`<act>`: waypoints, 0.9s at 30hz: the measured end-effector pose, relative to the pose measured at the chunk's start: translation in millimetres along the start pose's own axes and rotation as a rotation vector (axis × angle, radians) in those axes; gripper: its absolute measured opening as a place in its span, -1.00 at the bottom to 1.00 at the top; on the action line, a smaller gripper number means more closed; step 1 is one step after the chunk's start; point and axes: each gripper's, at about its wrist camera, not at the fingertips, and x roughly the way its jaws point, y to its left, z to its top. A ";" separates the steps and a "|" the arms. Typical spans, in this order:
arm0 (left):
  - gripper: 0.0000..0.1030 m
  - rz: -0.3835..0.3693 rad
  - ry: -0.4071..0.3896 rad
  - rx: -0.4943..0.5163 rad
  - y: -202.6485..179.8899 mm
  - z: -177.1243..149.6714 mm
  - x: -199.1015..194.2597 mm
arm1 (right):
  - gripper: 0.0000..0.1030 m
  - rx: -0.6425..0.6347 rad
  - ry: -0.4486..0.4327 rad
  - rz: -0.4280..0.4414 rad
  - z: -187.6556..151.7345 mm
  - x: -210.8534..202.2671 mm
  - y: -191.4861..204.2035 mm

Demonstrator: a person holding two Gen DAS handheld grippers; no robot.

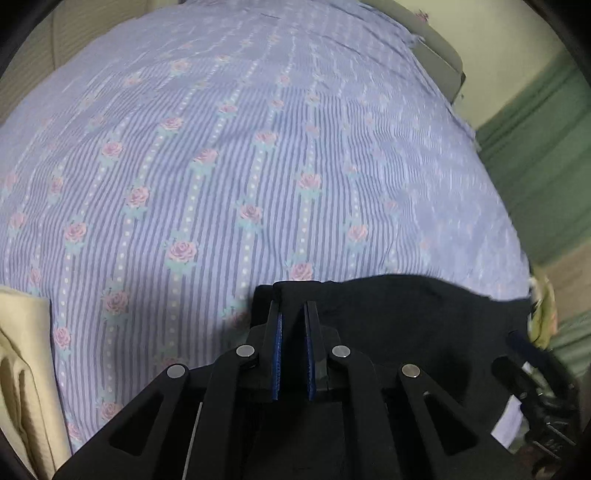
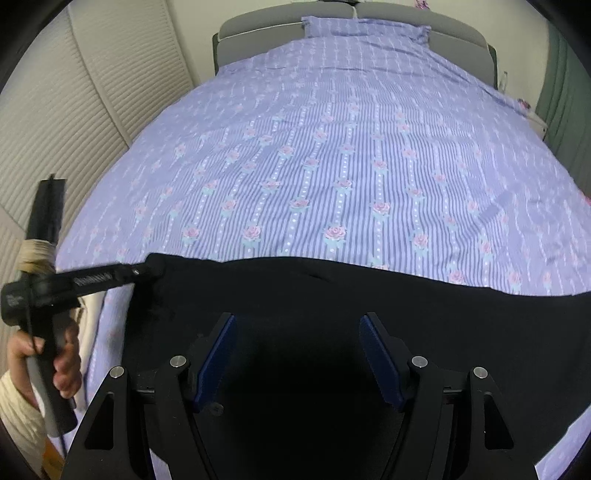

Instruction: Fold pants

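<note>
Black pants [image 2: 332, 295] lie spread across the near end of the bed. In the left wrist view the pants [image 1: 406, 314] run rightward from my left gripper [image 1: 293, 306], whose blue pads stand close together, pinching the corner of the black cloth between the fingertips. The right wrist view shows the same left gripper [image 2: 151, 264] clamped on the pants' far-left corner, held by a hand [image 2: 62, 365]. My right gripper [image 2: 298, 317] hovers over the middle of the pants with its jaws wide apart and nothing pressed between the pads.
A lilac striped sheet with pink roses [image 2: 332, 166] covers the bed up to a grey headboard [image 2: 258, 26]. Louvred doors [image 2: 55, 129] stand on the left, a green curtain [image 1: 546, 166] on the right. A cream sleeve [image 1: 22, 350] shows at the left edge.
</note>
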 end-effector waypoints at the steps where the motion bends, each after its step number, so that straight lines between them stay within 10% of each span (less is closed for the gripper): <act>1: -0.78 0.001 0.002 -0.001 0.0 0.8 2.4 | 0.34 0.003 0.006 -0.004 -1.3 1.5 -0.4; 13: -0.18 0.274 -0.020 0.135 -22.8 6.5 -7.2 | 0.34 0.024 -0.003 -0.097 -5.2 -15.9 -15.9; 27: 0.31 0.140 -0.167 0.398 -168.1 -98.1 -157.7 | 0.34 0.073 -0.143 -0.090 -61.0 -177.5 -71.9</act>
